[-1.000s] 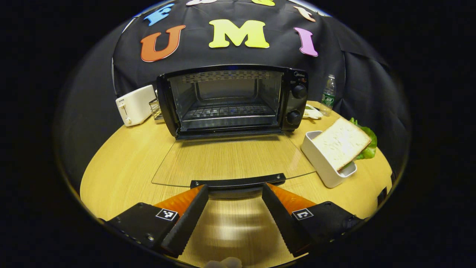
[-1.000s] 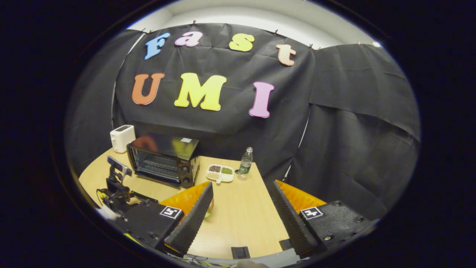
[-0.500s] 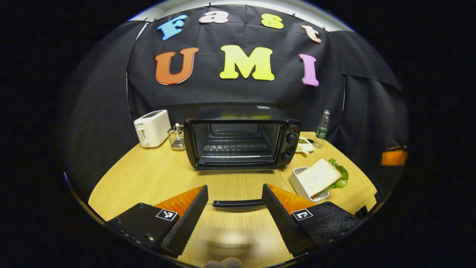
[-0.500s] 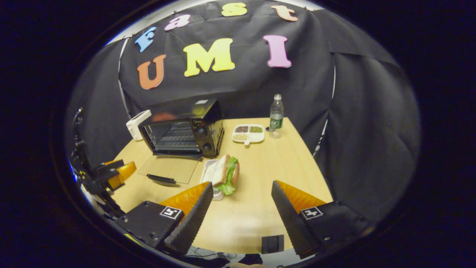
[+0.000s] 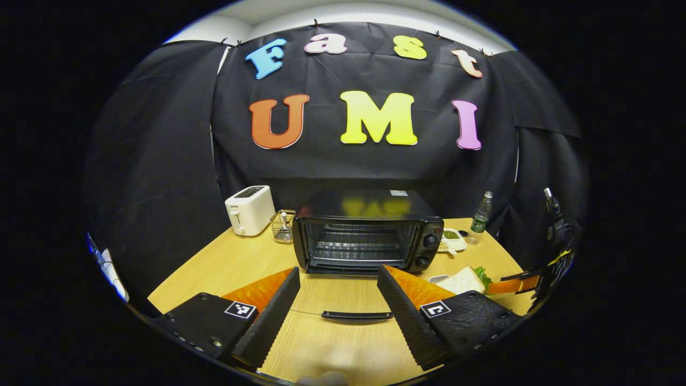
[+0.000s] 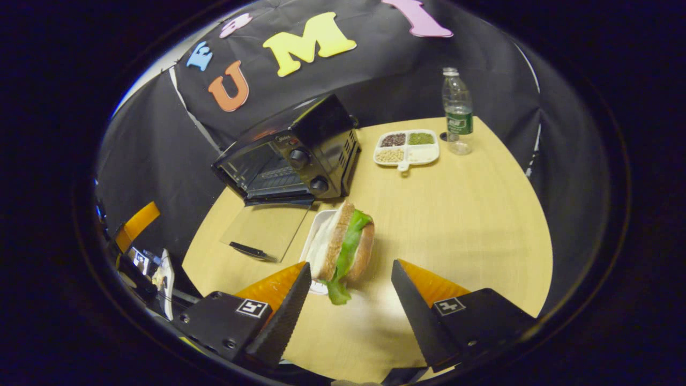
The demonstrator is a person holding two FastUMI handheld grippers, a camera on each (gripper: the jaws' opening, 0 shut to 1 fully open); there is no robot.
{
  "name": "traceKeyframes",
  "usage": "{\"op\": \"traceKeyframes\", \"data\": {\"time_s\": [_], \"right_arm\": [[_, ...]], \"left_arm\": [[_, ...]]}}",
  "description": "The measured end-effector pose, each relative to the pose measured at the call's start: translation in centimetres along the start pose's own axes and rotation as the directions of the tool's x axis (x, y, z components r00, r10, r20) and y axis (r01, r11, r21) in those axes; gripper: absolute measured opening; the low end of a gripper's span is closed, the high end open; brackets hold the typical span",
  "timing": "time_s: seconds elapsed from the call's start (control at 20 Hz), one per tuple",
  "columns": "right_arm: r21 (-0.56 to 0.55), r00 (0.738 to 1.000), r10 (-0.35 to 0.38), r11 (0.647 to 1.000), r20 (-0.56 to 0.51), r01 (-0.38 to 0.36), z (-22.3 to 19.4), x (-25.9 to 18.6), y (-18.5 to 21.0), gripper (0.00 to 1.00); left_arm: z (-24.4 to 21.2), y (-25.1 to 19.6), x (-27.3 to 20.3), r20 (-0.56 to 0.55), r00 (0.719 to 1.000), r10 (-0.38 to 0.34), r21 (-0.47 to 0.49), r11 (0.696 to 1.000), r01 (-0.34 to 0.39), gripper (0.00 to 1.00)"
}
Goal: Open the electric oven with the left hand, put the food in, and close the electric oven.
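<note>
A light wooden table (image 6: 461, 214) is seen carrying everything. In the right gripper view, a black electric oven (image 6: 300, 150) is placed at ten o'clock of the tabletop, its glass door (image 6: 266, 231) laid flat on the wood. A white tray (image 6: 316, 246) holding a sandwich (image 6: 345, 246) is set just beside the door. A divided snack dish (image 6: 407, 147) and a water bottle (image 6: 457, 110) are found at twelve o'clock. In the left gripper view, a white toaster (image 5: 249, 209) and a wire basket (image 5: 282, 226) are placed at nine o'clock of the oven.

Black cloth wall (image 5: 161, 161) hangs in creased panels behind round light-wood table (image 5: 225, 265), clipped along top edge; pale ceiling strip (image 5: 300, 13) above cloth, brightly lit; narrow white gap between cloth panels at left (image 5: 213, 145); glossy tabletop (image 6: 461, 214) catches soft glare near front; cloth closes in table's far side.
</note>
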State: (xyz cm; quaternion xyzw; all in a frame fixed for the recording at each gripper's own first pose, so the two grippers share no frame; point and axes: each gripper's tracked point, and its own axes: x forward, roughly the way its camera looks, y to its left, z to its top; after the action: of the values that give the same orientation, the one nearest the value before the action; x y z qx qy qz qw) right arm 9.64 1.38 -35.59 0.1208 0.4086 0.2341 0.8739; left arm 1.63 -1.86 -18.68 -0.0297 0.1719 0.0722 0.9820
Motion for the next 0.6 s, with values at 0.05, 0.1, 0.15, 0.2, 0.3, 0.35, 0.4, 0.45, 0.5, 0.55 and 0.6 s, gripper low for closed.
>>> {"op": "traceKeyframes", "data": {"time_s": [0.05, 0.1, 0.15, 0.2, 0.3, 0.35, 0.4, 0.45, 0.5, 0.55, 0.6], "right_arm": [[0.001, 1.0, 0.023, 1.0, -0.015, -0.023, 0.4, 0.8, -0.2, 0.87], [0.007, 0.998, 0.058, 0.998, -0.031, -0.058, 0.8, 1.5, 0.0, 0.87], [0.016, 0.995, 0.082, 0.997, -0.054, -0.082, 1.1, 2.2, 0.1, 0.87], [0.026, 0.992, 0.106, 0.994, -0.067, -0.105, 1.3, 2.7, 0.2, 0.85], [0.058, 0.983, 0.155, 0.987, -0.102, -0.15, 1.3, 3.5, 0.4, 0.83], [0.083, 0.977, 0.177, 0.982, -0.121, -0.167, 1.2, 3.8, 0.6, 0.8], [0.106, 0.971, 0.196, 0.977, -0.14, -0.182, 1.1, 4.3, 0.7, 0.71], [0.137, 0.965, 0.219, 0.97, -0.144, -0.2, 1.1, 4.5, 0.8, 0.64], [0.168, 0.96, 0.237, 0.963, -0.151, -0.211, 1.2, 4.7, 0.8, 0.53], [0.198, 0.954, 0.26, 0.953, -0.151, -0.228, 1.2, 4.7, 1.1, 0.63], [0.223, 0.95, 0.272, 0.946, -0.152, -0.235, 1.3, 4.6, 1.1, 0.47]], "left_arm": [[0.3, -0.2, 0.0, 0.001, 1.0, 0.018, -0.007, 1.0, -0.018, 0.96], [0.7, -0.2, -0.2, 0.002, 0.999, 0.037, -0.011, 0.999, -0.037, 0.96], [1.0, -0.5, -0.2, 0.0, 0.999, 0.051, -0.014, 0.999, -0.051, 0.96], [1.4, -0.8, -0.2, 0.001, 0.998, 0.065, -0.014, 0.998, -0.065, 0.96], [2.1, -1.4, 0.0, 0.007, 0.996, 0.083, -0.007, 0.996, -0.083, 0.96], [2.4, -1.5, -0.1, 0.007, 0.996, 0.092, -0.006, 0.996, -0.092, 0.96], [2.7, -1.6, -0.1, 0.008, 0.995, 0.099, -0.008, 0.995, -0.099, 0.96], [2.8, -1.7, -0.1, 0.009, 0.995, 0.104, -0.011, 0.995, -0.104, 0.96], [3.0, -1.7, -0.2, 0.01, 0.994, 0.111, -0.014, 0.994, -0.111, 0.96], [3.0, -1.6, -0.4, 0.009, 0.993, 0.118, -0.016, 0.993, -0.118, 0.95], [3.0, -1.6, -0.6, 0.008, 0.993, 0.122, -0.017, 0.992, -0.121, 0.95]]}}
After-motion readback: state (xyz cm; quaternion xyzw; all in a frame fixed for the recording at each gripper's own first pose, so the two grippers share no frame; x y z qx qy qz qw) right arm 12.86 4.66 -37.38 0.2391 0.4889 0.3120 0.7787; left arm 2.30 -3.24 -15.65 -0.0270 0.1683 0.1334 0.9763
